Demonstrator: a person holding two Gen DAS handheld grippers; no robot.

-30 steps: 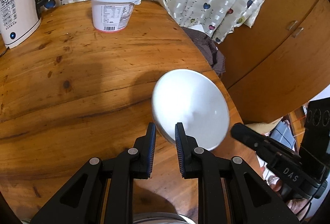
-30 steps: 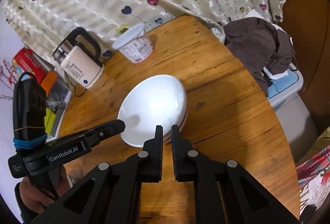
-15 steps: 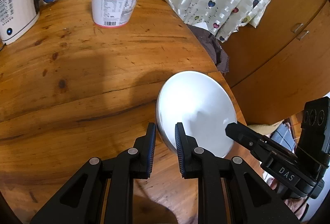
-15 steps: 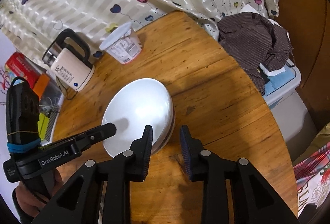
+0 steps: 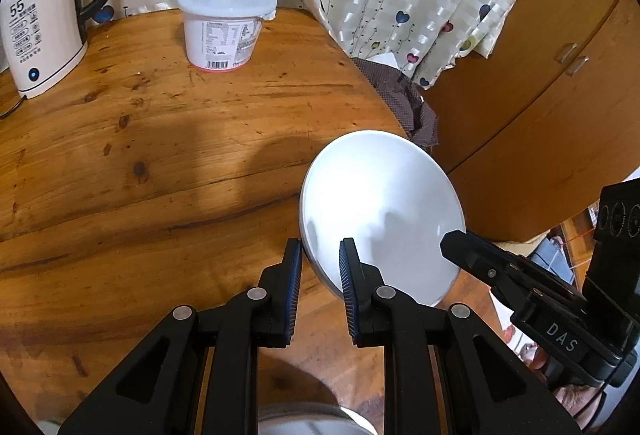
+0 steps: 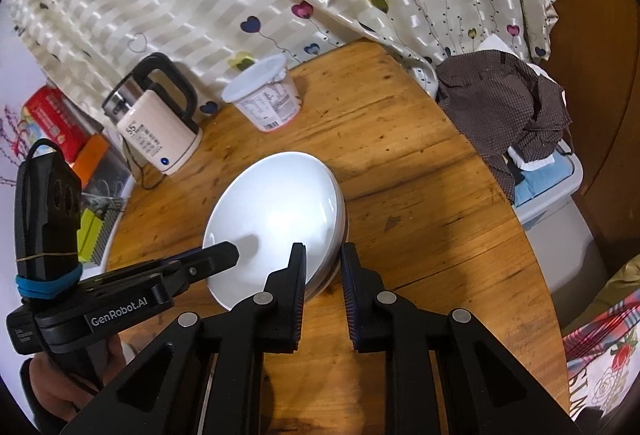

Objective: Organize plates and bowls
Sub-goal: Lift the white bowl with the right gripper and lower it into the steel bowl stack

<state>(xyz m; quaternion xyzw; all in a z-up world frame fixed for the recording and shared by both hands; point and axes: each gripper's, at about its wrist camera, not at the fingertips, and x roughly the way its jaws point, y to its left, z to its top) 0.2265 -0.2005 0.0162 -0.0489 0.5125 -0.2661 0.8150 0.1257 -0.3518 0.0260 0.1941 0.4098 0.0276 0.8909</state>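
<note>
Left tongs astride the near rim of the plate stack, jaws narrowly apart with the rim in the gap; whether the pads press on it, cannot tell. Right tongs astride the opposite rim, jaws having just been opening from nearly shut, the stack's edge between them but not visibly pinched. Stack of white plates flat on the counter, close to its rounded edge. Beyond the stack, toward the curtain, a lidded white tub; further from the stack, a kettle. Off the counter's edge nearest the stack, a brown garment. Likely trouble: lifting with loose or uneven grips, tilting the stack so the top plate slides off, or nudging it over the edge.
</note>
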